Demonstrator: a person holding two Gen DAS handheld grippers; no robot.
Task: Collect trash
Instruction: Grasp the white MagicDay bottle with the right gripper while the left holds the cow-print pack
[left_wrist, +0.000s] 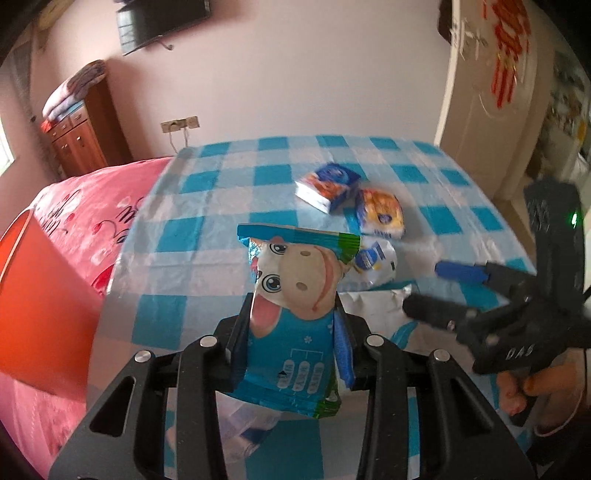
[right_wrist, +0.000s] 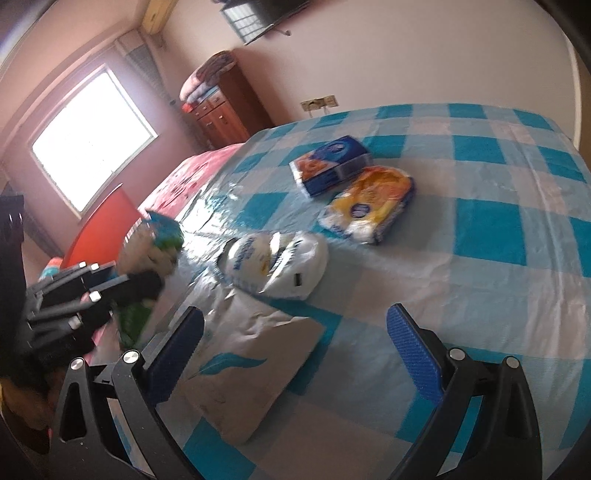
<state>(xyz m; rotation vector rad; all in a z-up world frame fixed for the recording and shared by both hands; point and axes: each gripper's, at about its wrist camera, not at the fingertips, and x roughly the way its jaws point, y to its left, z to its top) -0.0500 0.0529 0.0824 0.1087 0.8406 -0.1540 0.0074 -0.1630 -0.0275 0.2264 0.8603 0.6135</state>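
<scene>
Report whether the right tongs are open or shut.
Open. In the right wrist view the right tongs stand wide apart over the flat white wrapper, their blue pads touching nothing.

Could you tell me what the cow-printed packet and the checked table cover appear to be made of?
The cow-printed packet looks like glossy plastic film with a foil lining: silver shows at its crinkled, crimp-sealed top. The checked table cover looks like thin plastic sheeting, since it wrinkles sharply and reflects window light, though coated cloth is possible.
</scene>
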